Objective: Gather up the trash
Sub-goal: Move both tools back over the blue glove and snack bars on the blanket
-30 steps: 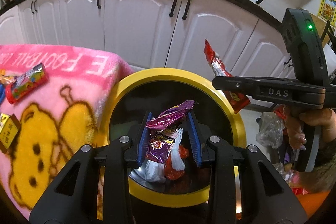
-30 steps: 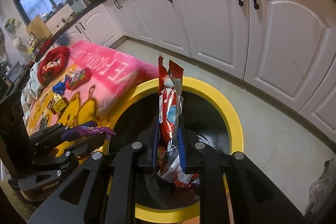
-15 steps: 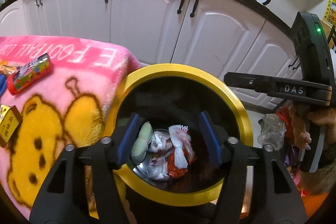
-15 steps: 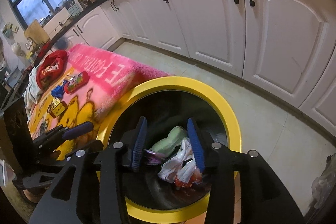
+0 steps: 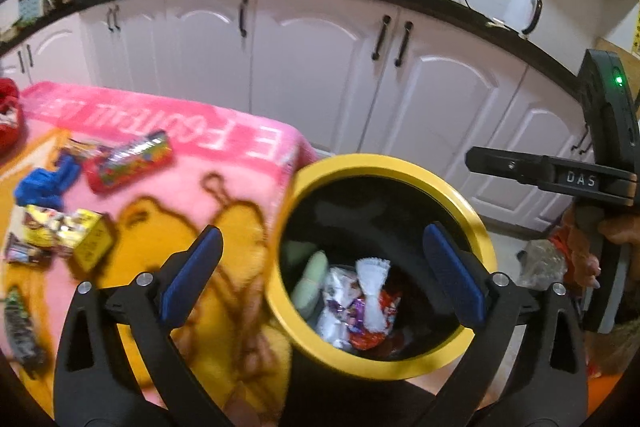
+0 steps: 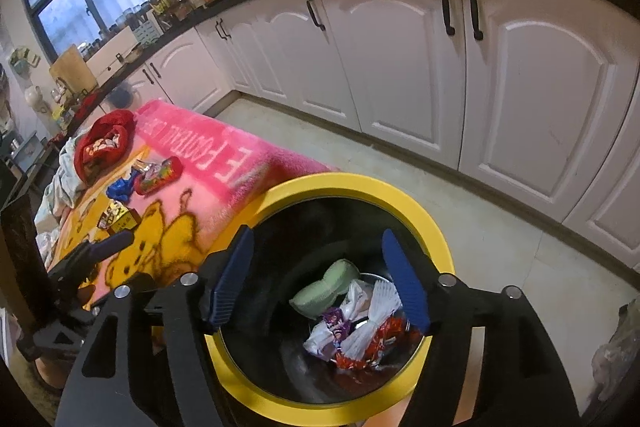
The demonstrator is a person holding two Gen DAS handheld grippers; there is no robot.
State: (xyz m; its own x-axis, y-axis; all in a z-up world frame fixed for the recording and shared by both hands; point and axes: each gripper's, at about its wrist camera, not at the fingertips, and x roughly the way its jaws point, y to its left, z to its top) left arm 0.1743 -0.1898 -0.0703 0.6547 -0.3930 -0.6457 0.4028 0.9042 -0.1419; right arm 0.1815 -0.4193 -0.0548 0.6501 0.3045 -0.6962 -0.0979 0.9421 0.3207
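Both grippers hang wide open and empty above the yellow-rimmed bin (image 6: 434,227): the left gripper (image 5: 322,273) straddling its rim, the right gripper (image 6: 320,277) over its mouth. Wrappers (image 6: 352,327) lie inside. More trash, such as a red wrapper (image 5: 128,161), waits on the pink blanket (image 5: 224,187); reaching there next seems wise

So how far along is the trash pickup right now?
Partly done. Several wrappers and a green sponge already lie in the yellow-rimmed bin. Nothing is in hand: the left gripper and right gripper are both open and empty. Left: the red packet, blue wrapper and yellow box on the pink blanket.
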